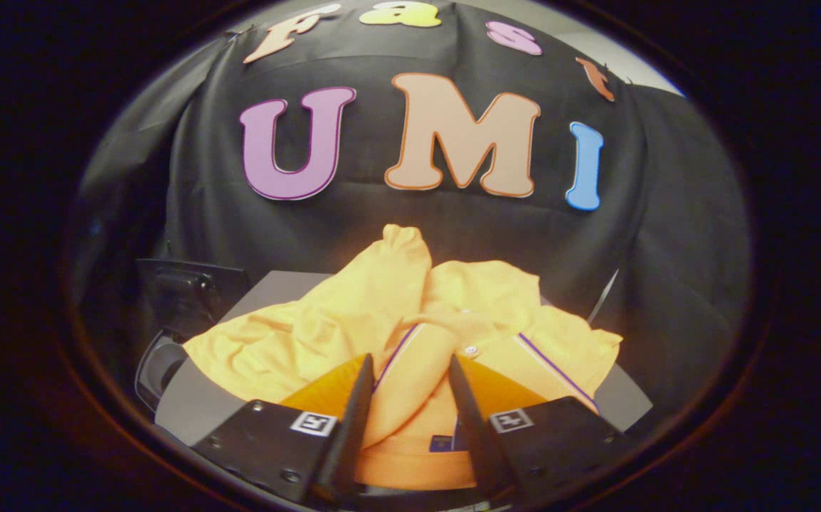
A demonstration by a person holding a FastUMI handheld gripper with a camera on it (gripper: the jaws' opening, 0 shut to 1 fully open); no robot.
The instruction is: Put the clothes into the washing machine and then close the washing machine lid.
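Observation:
A yellow polo shirt with thin purple trim lies bunched on a grey top surface, one fold standing up toward the black cloth wall. My gripper comes in low over the near edge of the shirt. A rolled fold of the collar area fills the gap between the two fingers and touches both inner faces, so the gripper is shut on the shirt. The fabric under and behind the fingers is hidden.
Left of the shirt a dark hinged panel stands up, with a rounded dark opening below it at the edge of the grey surface. The black cloth wall hangs close behind. A thin pale rod leans at the right.

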